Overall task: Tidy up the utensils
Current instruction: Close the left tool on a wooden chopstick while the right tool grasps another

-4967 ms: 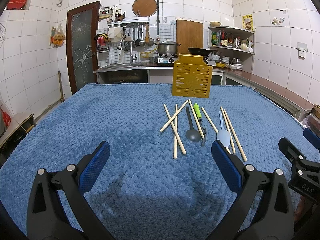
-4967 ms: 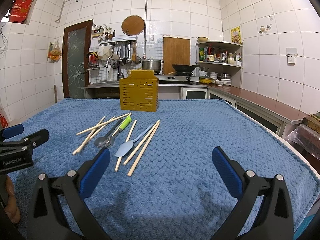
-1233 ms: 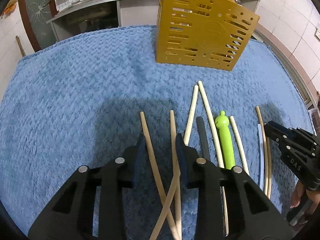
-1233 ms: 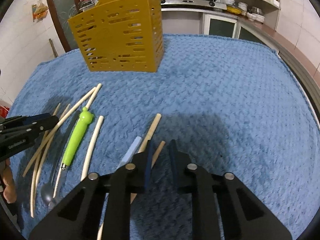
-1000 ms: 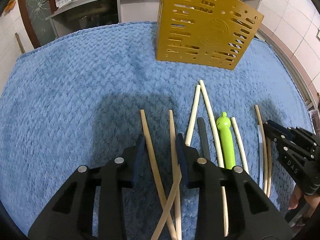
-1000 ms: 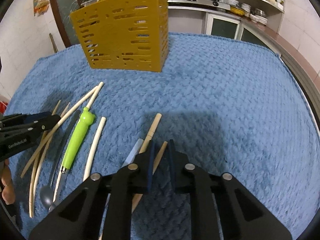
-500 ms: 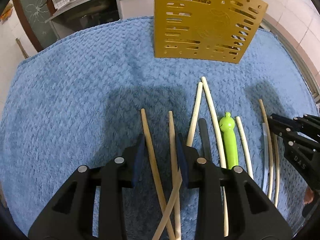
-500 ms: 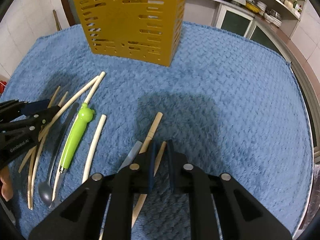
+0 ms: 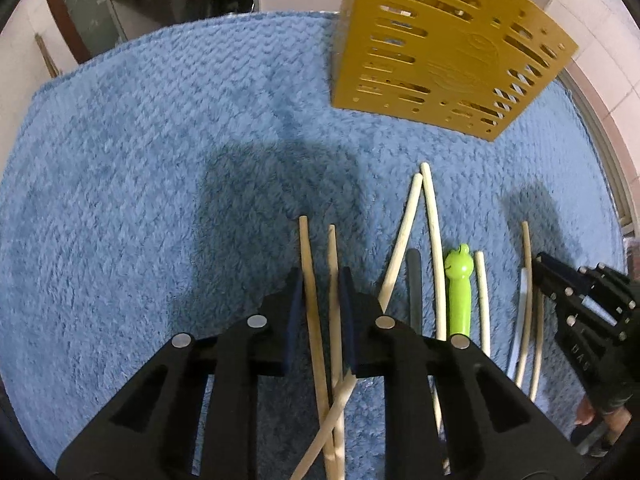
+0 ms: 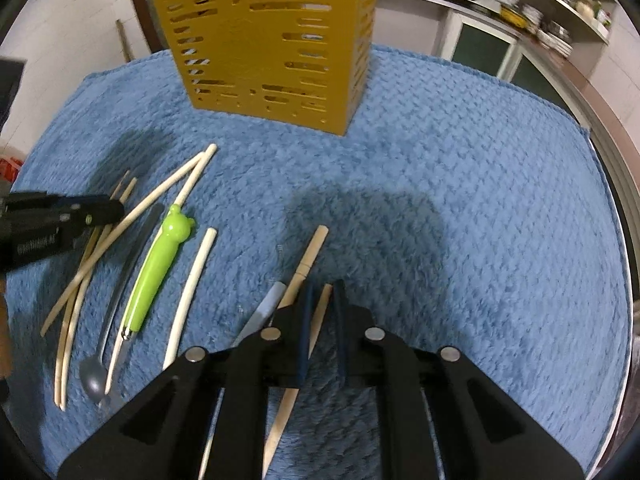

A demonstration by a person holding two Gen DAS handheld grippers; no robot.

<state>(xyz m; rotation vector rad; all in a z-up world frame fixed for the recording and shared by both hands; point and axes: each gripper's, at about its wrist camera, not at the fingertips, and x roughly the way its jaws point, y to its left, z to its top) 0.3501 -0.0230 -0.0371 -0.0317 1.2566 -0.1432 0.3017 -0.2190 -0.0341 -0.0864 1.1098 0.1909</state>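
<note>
A yellow slotted utensil holder (image 9: pixel 444 52) stands on the blue towel (image 9: pixel 140 160), also in the right wrist view (image 10: pixel 272 40). My left gripper (image 9: pixel 319 276) is shut on two wooden chopsticks (image 9: pixel 310 280). My right gripper (image 10: pixel 322 288) is shut on one wooden chopstick (image 10: pixel 320 312), with a second chopstick (image 10: pixel 308 256) and a pale blue spoon handle (image 10: pixel 266 308) just left of its fingers. Between the grippers lie more chopsticks (image 10: pixel 192 276), a green bear-handled utensil (image 10: pixel 160 268) and a grey spoon (image 10: pixel 94 376).
The towel's right edge meets a counter rim (image 10: pixel 616 160). Kitchen cabinets (image 10: pixel 480 44) and shelves stand behind the holder. The left gripper shows at the left of the right wrist view (image 10: pixel 60 216); the right gripper shows at the right of the left wrist view (image 9: pixel 580 300).
Both grippers have moved forward toward the yellow holder, which looks larger and nearer. Each stays shut on its chopsticks.
</note>
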